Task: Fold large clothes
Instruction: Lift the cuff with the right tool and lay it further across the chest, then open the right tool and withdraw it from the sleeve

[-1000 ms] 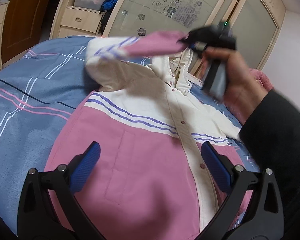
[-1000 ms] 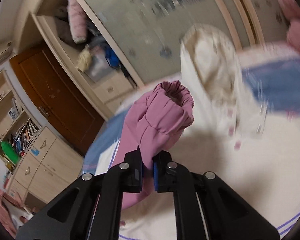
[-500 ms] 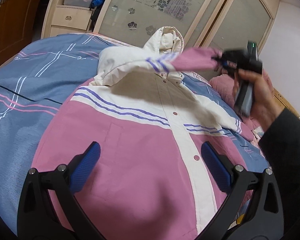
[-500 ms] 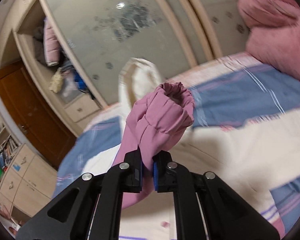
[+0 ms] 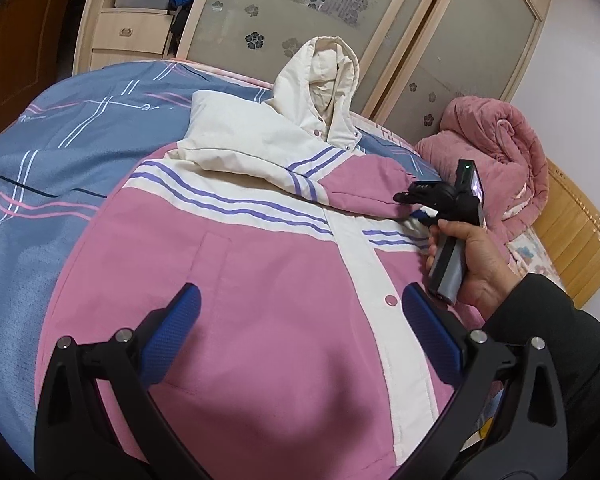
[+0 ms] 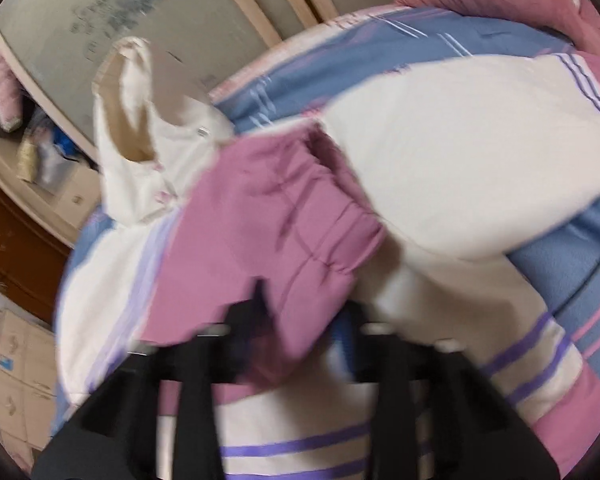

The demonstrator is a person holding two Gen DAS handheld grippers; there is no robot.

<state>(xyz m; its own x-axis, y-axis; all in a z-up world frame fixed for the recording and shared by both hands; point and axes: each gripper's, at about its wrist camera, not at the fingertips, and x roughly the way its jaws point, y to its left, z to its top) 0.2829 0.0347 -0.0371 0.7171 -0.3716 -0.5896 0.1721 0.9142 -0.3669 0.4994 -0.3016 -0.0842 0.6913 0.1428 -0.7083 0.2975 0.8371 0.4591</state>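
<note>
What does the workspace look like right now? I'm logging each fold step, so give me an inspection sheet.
Surface: bed with a blue striped sheet.
Job's things: pink and cream hooded jacket lying front up; one sleeve folded across its chest.
Clutter: pink quilt bundled at the bed's far side.
Grippers: left gripper open above the jacket's hem; right gripper has just been opening, the sleeve cuff lying between its jaws.
Cables: nothing seen.
Surroundings: wardrobe with frosted sliding doors, drawers, wooden door.

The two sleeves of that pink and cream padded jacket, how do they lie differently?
The folded sleeve crosses the chest of the jacket, its pink cuff beside the right gripper, whose jaws have just been opening. The other sleeve stretches outward over the blue striped bedsheet. Both share purple stripes.
</note>
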